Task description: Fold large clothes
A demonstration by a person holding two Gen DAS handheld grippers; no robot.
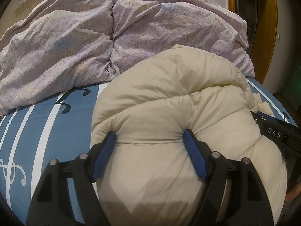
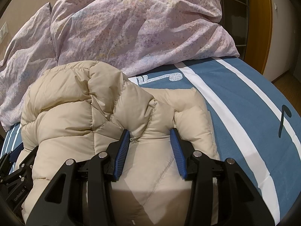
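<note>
One cream down jacket, two hand-held grippers pinching it, one quilt.

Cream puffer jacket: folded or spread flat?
Folded, bunched. The puffer jacket is doubled over in a mound on the bed sheet, gripped by left gripper and right gripper.

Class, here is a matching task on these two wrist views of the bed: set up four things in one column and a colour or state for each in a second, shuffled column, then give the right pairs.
Column 1
1. puffer jacket
2. duvet
3. bed sheet
4. gripper pads

Column 2
A. blue with white stripes and music notes
B. cream, quilted, bunched up on the bed
C. pale pink-lilac, crumpled at the far end of the bed
D. ribbed blue, pressed into cream fabric

Pairs: 1-B, 2-C, 3-A, 4-D
</note>
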